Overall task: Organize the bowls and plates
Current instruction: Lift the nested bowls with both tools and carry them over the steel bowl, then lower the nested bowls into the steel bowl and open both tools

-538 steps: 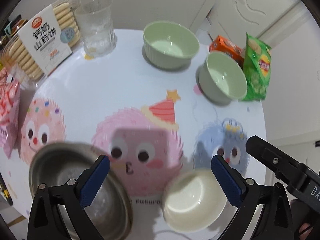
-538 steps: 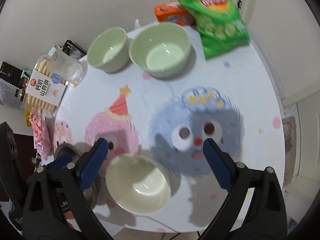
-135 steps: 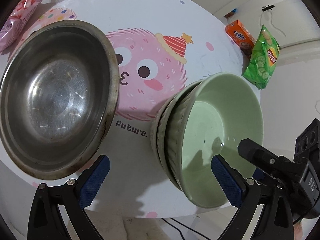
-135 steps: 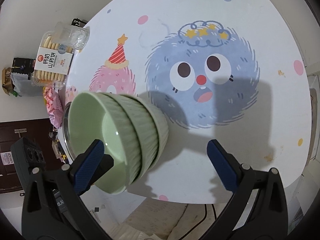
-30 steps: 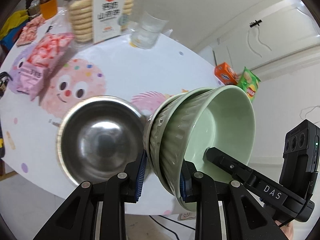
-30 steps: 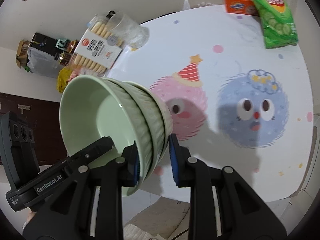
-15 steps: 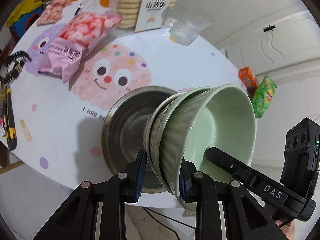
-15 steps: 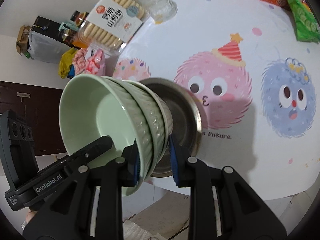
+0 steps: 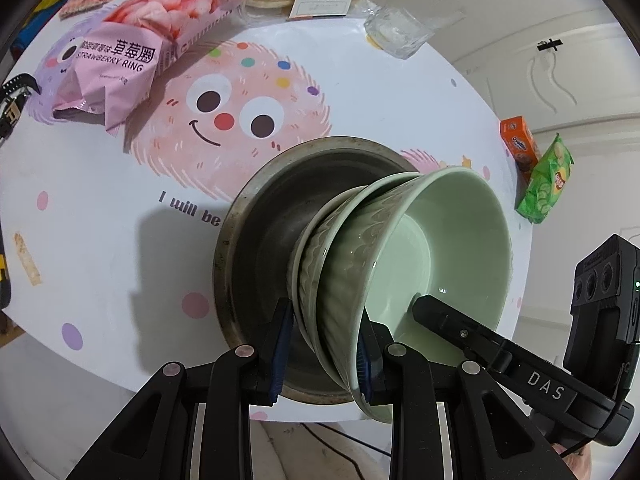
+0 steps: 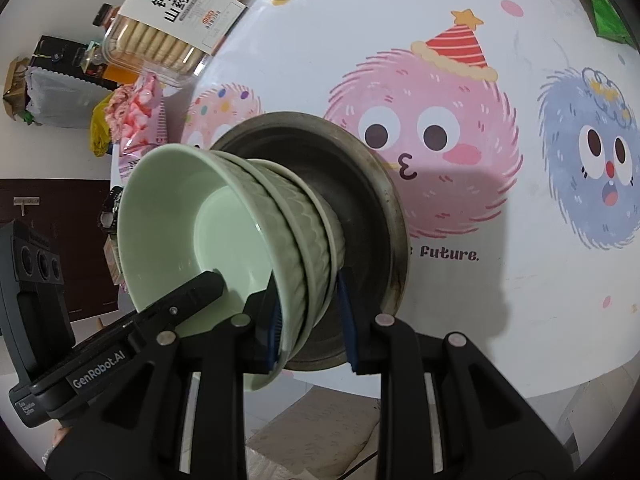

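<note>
Cartoon-print table (image 9: 120,240), steel bowl (image 9: 256,216) under gripper-clamped nested green bowls (image 9: 400,248).

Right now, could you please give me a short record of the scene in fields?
Held: bowl stack, nested green bowls, tilted
Left gripper: shut on the stack's rim
Right gripper: shut on the opposite rim
Under the stack: steel bowl on the table
Contact between stack and steel bowl: cannot tell
Nearby: pink snack bag, biscuit box, glass, green chip bag
</note>
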Available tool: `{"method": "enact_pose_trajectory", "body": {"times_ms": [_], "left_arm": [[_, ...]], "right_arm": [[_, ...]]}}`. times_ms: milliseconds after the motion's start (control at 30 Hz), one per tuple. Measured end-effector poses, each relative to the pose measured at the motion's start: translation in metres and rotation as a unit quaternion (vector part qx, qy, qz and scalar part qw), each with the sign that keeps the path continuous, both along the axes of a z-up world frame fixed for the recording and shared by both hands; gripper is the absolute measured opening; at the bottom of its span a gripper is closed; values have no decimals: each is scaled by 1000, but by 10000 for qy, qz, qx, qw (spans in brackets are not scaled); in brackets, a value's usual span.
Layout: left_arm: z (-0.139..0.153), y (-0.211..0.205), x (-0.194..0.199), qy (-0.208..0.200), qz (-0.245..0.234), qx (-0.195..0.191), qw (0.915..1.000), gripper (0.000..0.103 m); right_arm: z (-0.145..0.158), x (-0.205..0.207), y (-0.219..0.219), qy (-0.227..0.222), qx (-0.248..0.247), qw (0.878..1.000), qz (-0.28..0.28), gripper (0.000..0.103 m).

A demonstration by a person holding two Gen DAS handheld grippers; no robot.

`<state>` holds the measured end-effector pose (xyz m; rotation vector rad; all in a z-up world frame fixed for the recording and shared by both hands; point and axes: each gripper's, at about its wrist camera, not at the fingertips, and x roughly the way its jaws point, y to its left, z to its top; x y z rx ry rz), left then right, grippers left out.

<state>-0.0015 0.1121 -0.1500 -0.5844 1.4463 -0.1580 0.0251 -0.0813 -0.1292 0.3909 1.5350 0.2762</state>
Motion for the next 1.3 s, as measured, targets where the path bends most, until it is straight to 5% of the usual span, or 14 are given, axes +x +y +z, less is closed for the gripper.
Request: {"method": "enact_pose_trajectory", "body": {"times_ms": [667,933,1033,1100,1300], "left_arm": [[-10,-4,5,-26,-132,-29,9999,27],[-5,-7,4,-104,-243,139,9996,29],[-5,-5,3,-110,-214,167,9996,38],[-4,-2,1,-102,-180,183,9996,54],[7,4,-9,-237,-191,309,9991,63]], "right_arm": [[-7,-4,3,-10,-100,9998,-152,29],[0,-7,8,-138,-121,9998,-107,39],[5,-8,8,-205,-141,9996,-105,40],[9,-8,10,-284,-203,9994,-55,56],[20,-15,13,-498,-326,9982,93,64]]}}
